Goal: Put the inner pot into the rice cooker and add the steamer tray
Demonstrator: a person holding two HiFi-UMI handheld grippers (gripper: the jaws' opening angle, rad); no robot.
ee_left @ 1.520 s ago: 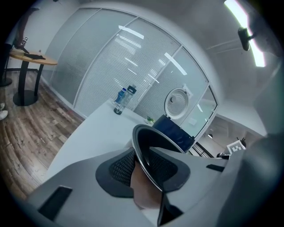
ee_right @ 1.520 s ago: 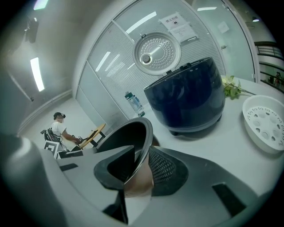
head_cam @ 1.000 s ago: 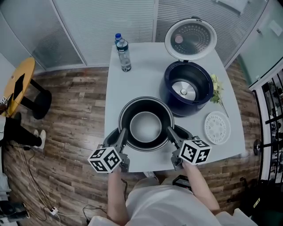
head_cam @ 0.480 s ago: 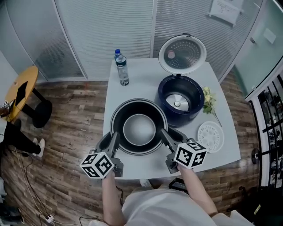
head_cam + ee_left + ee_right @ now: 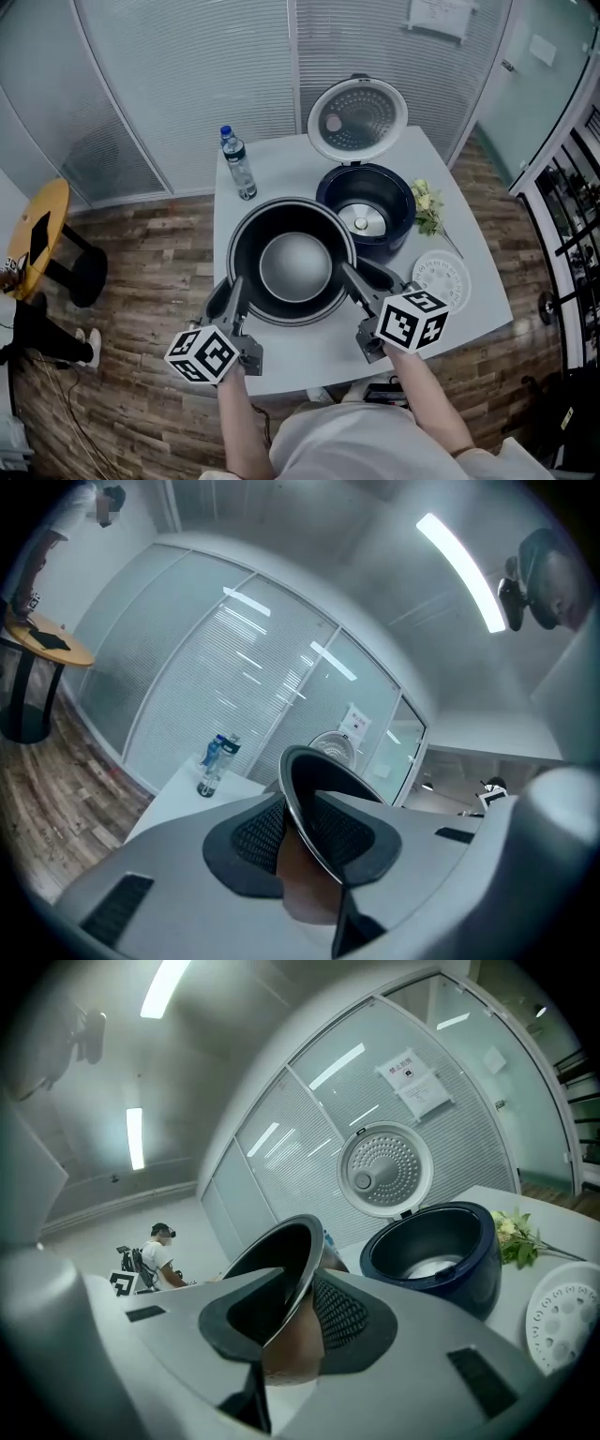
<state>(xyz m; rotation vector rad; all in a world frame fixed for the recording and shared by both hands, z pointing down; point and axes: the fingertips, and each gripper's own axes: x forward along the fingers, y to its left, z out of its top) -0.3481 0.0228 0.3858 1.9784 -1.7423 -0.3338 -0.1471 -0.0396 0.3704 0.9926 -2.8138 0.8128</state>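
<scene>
Left tool [image 5: 235,287]: we have it clamped on the left rim of the inner pot [image 5: 295,264], one pad inside the wall and one outside.
Right tool [image 5: 351,277]: we grip the pot's right rim the same way, pads pressing on both sides of the wall.
Inner pot: dark with a pale bottom, upright and empty, held up between our two tools over the near part of the worktop [image 5: 286,173], just in front of the rice cooker [image 5: 401,225].
Rice cooker: dark blue, at the far right of the worktop, its lid [image 5: 357,118] swung up and open.
Steamer tray [image 5: 441,278]: white, round and perforated, flat on the worktop to the right of the pot, near the cooker.
Flowers [image 5: 427,205]: a small pale bunch just beside the cooker's right side.
Bottle [image 5: 239,167]: upright at the far left of the worktop.
Stool [image 5: 36,232]: yellow-topped, on the wooden floor well to the left.
</scene>
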